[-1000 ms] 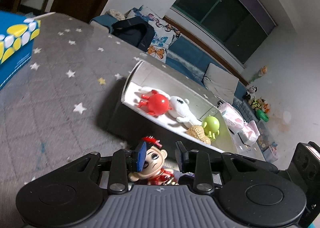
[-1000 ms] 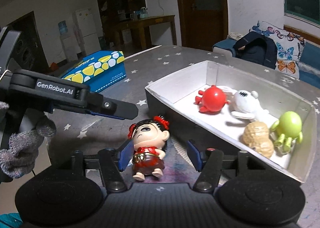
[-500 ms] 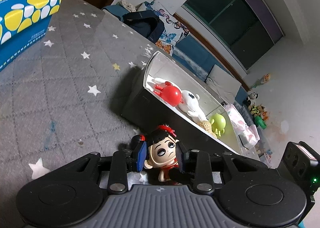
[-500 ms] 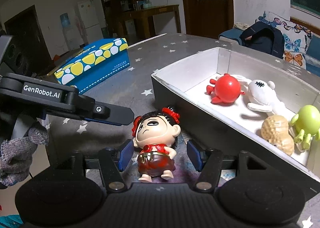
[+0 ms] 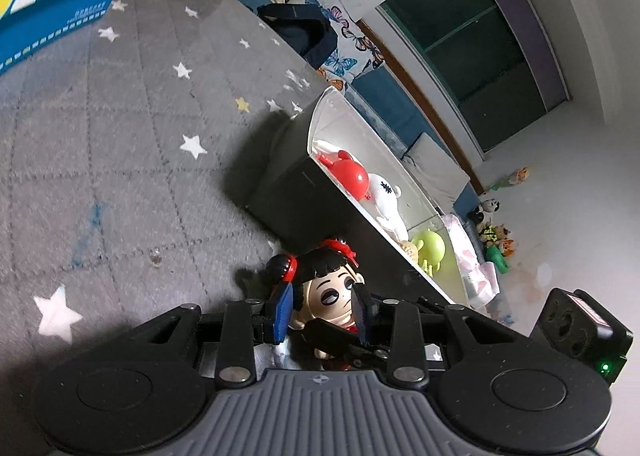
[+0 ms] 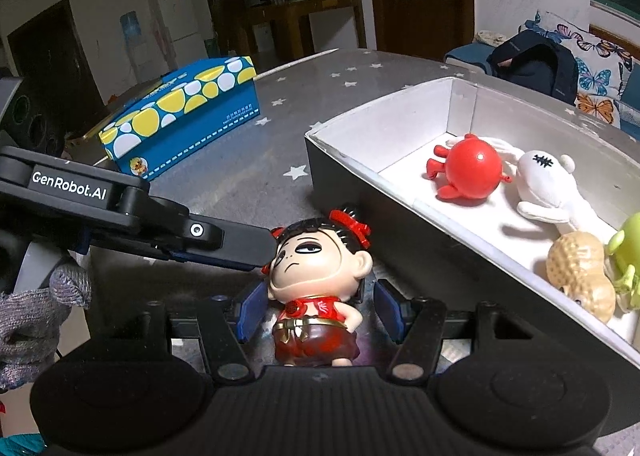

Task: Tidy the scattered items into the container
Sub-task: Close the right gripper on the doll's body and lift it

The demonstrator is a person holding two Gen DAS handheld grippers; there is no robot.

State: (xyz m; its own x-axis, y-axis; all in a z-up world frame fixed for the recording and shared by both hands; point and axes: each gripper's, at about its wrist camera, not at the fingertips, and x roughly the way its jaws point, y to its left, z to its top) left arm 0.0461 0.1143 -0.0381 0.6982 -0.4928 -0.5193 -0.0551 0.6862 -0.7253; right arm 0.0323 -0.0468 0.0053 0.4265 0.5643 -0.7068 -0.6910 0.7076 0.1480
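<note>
A doll (image 6: 316, 268) with black hair, red bows and a red outfit stands on the grey star-patterned cloth, close to the near wall of the box (image 6: 360, 191). My left gripper (image 5: 322, 296) reaches in from the left with its blue pads against both sides of the doll's head (image 5: 332, 296); in the right wrist view its tip (image 6: 256, 248) meets the head. My right gripper (image 6: 319, 308) is open, with a gap between each pad and the doll's body.
The white-lined box (image 5: 304, 191) holds a red crab toy (image 6: 472, 171), a white plush (image 6: 548, 183), a peanut figure (image 6: 580, 272) and a green toy (image 6: 628, 240). A blue and yellow tissue box (image 6: 180, 115) lies behind on the left. A gloved hand (image 6: 32, 308) holds the left gripper.
Both grippers have sunk towards the table. The right one has slid forward, so the doll sits deeper between its fingers. The left one has rolled around the doll's head; the doll stays standing.
</note>
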